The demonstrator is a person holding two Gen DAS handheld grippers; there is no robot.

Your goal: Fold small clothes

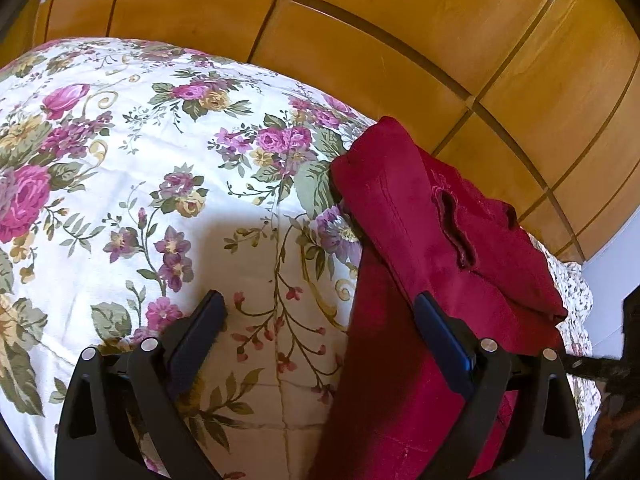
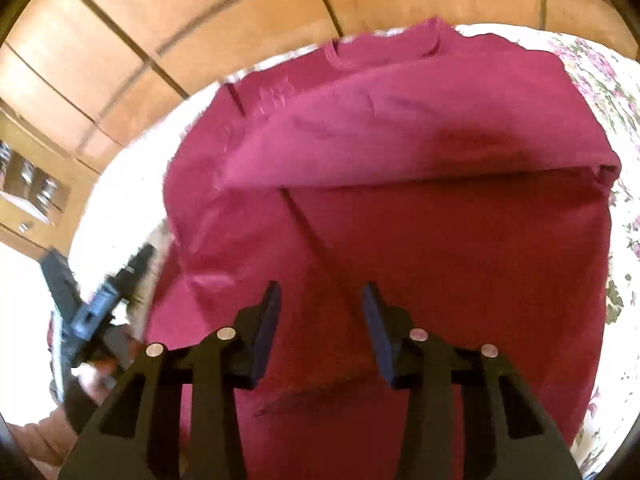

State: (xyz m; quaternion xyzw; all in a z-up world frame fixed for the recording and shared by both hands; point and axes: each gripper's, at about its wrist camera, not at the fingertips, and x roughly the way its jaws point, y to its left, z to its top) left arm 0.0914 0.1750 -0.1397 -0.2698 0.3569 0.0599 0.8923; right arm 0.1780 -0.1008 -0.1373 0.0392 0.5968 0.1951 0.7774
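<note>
A dark red garment [image 1: 436, 248] lies partly folded on a floral bedspread [image 1: 132, 184]. In the left wrist view it sits at the right, its far part doubled over. My left gripper [image 1: 320, 300] is open wide above the bedspread; its right finger [image 1: 444, 340] is over the garment's left edge. In the right wrist view the garment [image 2: 400, 184] fills the middle, with a flap folded across its far half. My right gripper [image 2: 320, 292] is open, with nothing between its fingers, just above the garment's near part.
A wooden wardrobe [image 1: 360, 28] stands behind the bed. The bedspread's edge shows at the right of the right wrist view [image 2: 616, 240]. The other gripper [image 2: 100, 304] shows blurred at the left there. A dark object [image 1: 632, 320] sits at the right edge.
</note>
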